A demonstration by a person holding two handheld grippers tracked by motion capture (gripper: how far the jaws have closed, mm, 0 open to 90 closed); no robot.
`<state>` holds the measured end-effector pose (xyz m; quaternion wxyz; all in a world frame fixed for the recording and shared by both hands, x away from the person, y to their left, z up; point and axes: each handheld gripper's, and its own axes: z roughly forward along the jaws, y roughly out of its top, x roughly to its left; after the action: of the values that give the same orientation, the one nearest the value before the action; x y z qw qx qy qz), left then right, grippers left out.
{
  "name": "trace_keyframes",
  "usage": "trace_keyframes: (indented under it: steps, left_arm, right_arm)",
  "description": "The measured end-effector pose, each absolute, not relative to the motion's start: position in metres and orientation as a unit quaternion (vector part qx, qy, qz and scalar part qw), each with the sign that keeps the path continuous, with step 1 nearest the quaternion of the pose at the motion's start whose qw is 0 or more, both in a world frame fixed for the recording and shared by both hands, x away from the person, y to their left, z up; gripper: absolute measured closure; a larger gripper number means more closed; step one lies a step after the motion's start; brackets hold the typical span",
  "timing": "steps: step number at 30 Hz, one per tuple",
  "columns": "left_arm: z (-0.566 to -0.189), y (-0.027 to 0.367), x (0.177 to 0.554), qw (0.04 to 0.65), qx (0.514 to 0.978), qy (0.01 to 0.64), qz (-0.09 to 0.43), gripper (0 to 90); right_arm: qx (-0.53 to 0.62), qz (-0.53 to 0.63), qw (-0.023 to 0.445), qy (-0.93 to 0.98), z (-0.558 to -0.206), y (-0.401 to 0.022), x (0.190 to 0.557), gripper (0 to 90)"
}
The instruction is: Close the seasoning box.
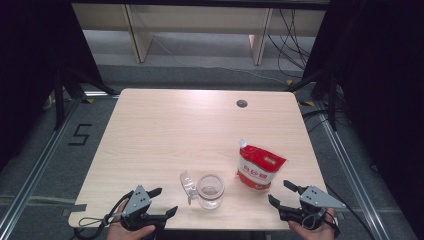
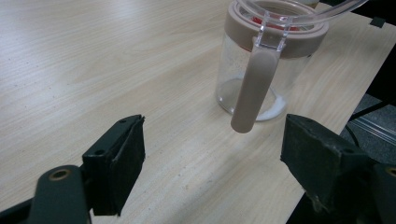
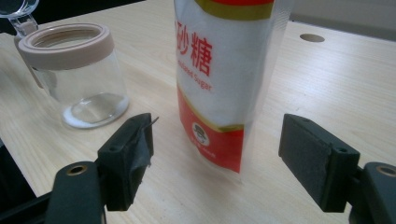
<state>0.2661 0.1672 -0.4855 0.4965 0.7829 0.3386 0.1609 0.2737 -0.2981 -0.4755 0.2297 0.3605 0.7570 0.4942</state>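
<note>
the left claw sits at the near left edge of the pale wooden tabletop, held in a hand that comes in from the bottom of the high view; its jaws are spread wide with nothing between them; in the left gripper view the bare tabletop shows between the two black jaws, and the glass jar stands ahead of them, apart from both; the jar has a beige collar around its mouth, and its clear lid hangs open to one side on a hinge; a beige strap hangs down the jar's side from that hinge; a little white residue lies at the bottom of the jar; in the high view the jar stands near the front edge, roughly midway between the two claws, with the clear lid lying open to its left.

the right claw is at the near right edge, held in the other hand; its jaws are also spread wide, pinching nothing; the red and white sugar pouch stands upright just beyond it and to the right of the jar, apart from the jar; in the right gripper view the pouch stands ahead of the gap between the jaws, with neither pad touching it; the jar stands to the left of the pouch there; a round cable hole lies in the far part of the tabletop.
</note>
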Motion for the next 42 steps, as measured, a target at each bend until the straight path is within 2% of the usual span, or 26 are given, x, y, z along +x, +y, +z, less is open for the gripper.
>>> trace_keyframes:
  steps: [9, 13, 19, 26, 31, 33, 34, 35, 42]
  left_arm:
    - [-0.486, 0.167, 0.265, 0.495, 0.784, 0.339, 0.16, 21.3]
    - [-0.485, 0.168, 0.266, 0.491, 0.791, 0.323, 0.168, 21.3]
    - [-0.486, 0.167, 0.265, 0.49, 0.788, 0.334, 0.165, 21.3]
    - [-0.486, 0.166, 0.265, 0.489, 0.79, 0.331, 0.164, 21.2]
    - [-0.488, 0.166, 0.265, 0.495, 0.786, 0.335, 0.159, 21.2]
    - [-0.488, 0.165, 0.265, 0.494, 0.787, 0.333, 0.16, 21.2]
    - [-0.488, 0.165, 0.265, 0.494, 0.787, 0.334, 0.159, 21.2]
    - [-0.488, 0.165, 0.265, 0.493, 0.788, 0.333, 0.159, 21.2]
    - [-0.487, 0.167, 0.263, 0.489, 0.789, 0.332, 0.164, 21.2]
  right_arm:
    - [0.369, 0.493, 0.22, 0.756, -0.476, -0.297, 0.276, 25.3]
    - [0.351, 0.497, 0.232, 0.759, -0.476, -0.298, 0.279, 24.7]
    - [0.373, 0.5, 0.222, 0.749, -0.477, -0.297, 0.285, 21.2]
    - [0.356, 0.5, 0.234, 0.754, -0.48, -0.297, 0.295, 16.3]
    - [0.355, 0.501, 0.228, 0.756, -0.48, -0.291, 0.299, 16.3]
    - [0.335, 0.508, 0.242, 0.756, -0.481, -0.292, 0.305, 16.3]
    - [0.349, 0.511, 0.221, 0.754, -0.481, -0.289, 0.303, 16.4]
    - [0.321, 0.515, 0.239, 0.758, -0.482, -0.29, 0.309, 16.4]
    - [0.321, 0.521, 0.231, 0.757, -0.484, -0.285, 0.32, 16.5]
